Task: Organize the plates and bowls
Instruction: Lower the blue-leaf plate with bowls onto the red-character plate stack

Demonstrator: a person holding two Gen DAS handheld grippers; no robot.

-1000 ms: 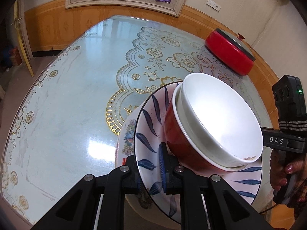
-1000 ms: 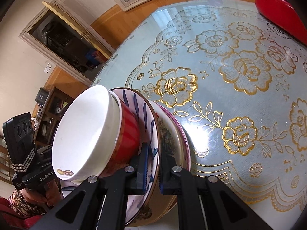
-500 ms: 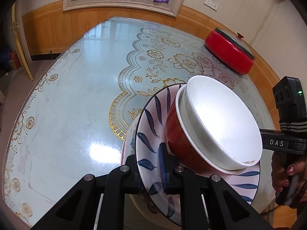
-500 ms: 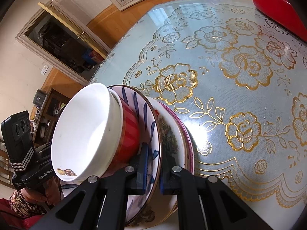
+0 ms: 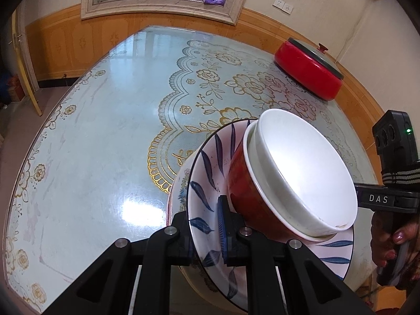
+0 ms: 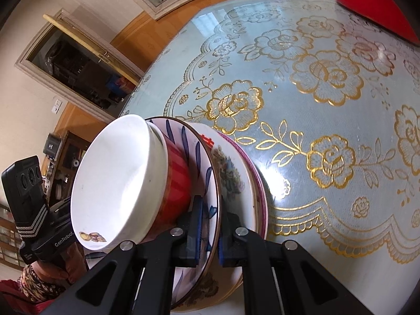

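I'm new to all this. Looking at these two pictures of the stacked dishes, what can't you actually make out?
- Left wrist view: the red bowl's inside, hidden by the white bowl nested in it.
- Both views: whether the floral plate rests on the table; the blue-leaf plate and each hand-held gripper block it.
- Right wrist view: the red pot, cut off by the edge.

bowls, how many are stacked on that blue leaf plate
2: a white bowl nested inside a red bowl, both sitting on the blue-leaf plate that both grippers clamp by its rim. Another bowl hidden inside seems unlikely.
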